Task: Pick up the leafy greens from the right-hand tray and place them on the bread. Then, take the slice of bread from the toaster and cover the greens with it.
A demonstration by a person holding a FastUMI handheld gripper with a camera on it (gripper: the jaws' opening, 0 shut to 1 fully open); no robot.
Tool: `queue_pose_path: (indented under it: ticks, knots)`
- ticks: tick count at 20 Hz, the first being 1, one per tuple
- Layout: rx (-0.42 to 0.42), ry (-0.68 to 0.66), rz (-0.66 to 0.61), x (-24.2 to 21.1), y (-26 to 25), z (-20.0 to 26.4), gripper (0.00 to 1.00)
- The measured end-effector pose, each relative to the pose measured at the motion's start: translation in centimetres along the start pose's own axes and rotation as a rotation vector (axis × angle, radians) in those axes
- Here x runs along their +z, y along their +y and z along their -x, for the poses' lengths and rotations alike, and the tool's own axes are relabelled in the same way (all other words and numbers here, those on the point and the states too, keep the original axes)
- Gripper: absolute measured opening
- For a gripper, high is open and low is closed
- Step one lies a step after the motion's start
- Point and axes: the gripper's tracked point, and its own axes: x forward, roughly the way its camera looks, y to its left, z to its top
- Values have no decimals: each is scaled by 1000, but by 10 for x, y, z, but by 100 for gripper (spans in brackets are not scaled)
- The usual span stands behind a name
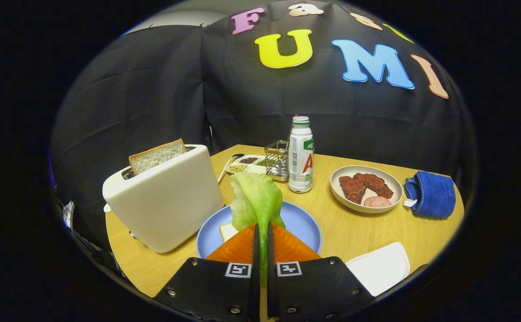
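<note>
Presently: gripper [262, 232], fingers pressed together on the stem of the leafy greens [256, 199], which rise from the fingertips and hang above the blue plate [303, 226]. Bread on the plate [227, 231]: one pale corner visible just left of the fingers, rest hidden behind them. Toaster [166, 201]: cream, left of the plate and touching its rim in view, a slice of bread [157, 155] standing up out of its slot. White tray [379, 267]: right of the fingers, near the table [354, 228] edge. Beyond the plate: white bottle [300, 154], wire rack [277, 160], divided dish of grains [245, 164]. Far right: bowl of meat pieces [366, 188], folded blue cloth [431, 194].
</note>
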Motion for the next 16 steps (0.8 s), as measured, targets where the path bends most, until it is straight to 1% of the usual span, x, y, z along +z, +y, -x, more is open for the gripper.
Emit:
queue_pose_path:
  ticks: [2,3,4,6,8,11,13,14,16]
  knots:
    - [-10,38,20,-11,0,-10,7]
    - [-10,53,23,-15,0,-12,21]
    - [-10,53,17,-15,-2,-12,28]
    - [-15,22,2,-6,-5,-7,49]
    - [-23,-16,1,6,-9,2,65]
    - [-38,-44,0,14,-14,14,65]
    - [-15,-76,-4,20,-4,20,65]
    - [-16,-102,6,25,-1,26,65]
    - [-51,-153,39,33,3,33,65]
